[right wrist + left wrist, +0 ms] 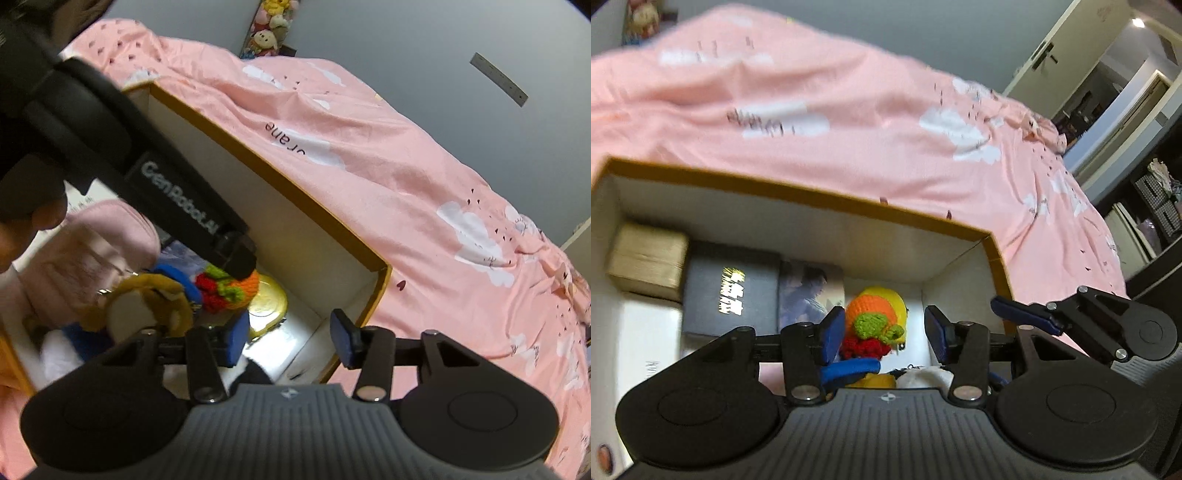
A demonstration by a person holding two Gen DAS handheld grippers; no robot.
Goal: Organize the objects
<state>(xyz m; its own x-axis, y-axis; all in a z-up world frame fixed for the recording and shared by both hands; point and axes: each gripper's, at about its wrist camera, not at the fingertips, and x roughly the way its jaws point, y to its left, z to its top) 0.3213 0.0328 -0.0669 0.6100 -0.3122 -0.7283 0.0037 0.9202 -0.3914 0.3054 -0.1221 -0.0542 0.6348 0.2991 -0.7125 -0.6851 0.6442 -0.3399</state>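
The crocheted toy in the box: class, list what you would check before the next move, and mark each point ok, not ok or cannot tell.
1. Crocheted toy inside the box: ok.
2. Left claw let go of the toy: ok, pads apart, toy between them but not squeezed.
3. Right claw empty: ok, nothing between its pads.
4. The two claws clear of each other: cannot tell; they are close.
5. Room left at the right end of the box: ok, bare floor shows beside the gold disc.

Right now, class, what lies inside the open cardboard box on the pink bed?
A knitted orange-and-yellow toy, black box with gold lettering, tan box, gold disc. Grippers cover the rest.
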